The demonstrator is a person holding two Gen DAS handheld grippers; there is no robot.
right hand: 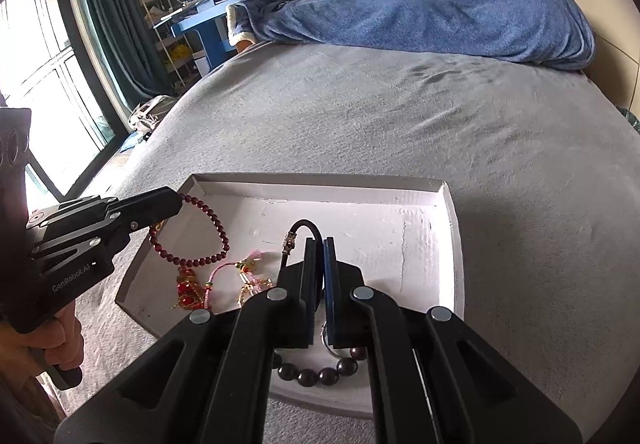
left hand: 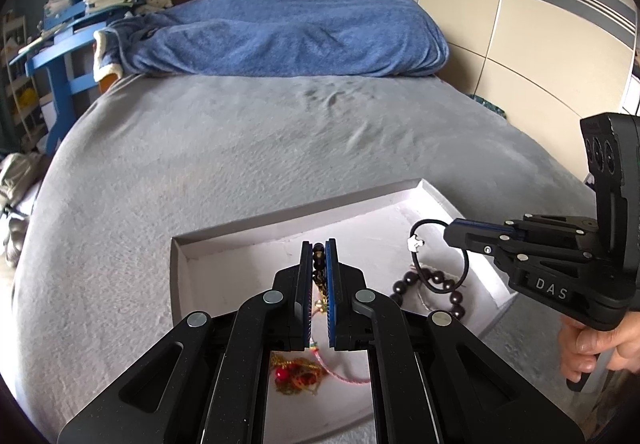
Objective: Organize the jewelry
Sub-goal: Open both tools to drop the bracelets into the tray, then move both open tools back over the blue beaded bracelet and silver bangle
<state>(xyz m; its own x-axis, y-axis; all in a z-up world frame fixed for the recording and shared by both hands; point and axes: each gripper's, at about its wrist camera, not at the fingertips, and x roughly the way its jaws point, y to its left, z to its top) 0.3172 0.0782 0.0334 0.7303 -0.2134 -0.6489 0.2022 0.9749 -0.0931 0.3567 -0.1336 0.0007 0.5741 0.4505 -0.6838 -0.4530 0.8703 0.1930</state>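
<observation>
Left gripper [left hand: 319, 244] clamped on red bead bracelet [right hand: 208, 240], hanging over the left end of white tray [right hand: 320, 180]. Right gripper [right hand: 319, 242] pinches black cord loop [left hand: 440, 256] above dark bead bracelet [right hand: 320, 374] in tray's near right. Tray on grey bed [right hand: 440, 116]; blue blanket [right hand: 420, 4] far.

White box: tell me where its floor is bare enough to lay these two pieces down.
The white box is bare along its far wall and right side. Crowded: the near left, with the red charm and pink cord, and the near edge, with the dark bead bracelet.
</observation>
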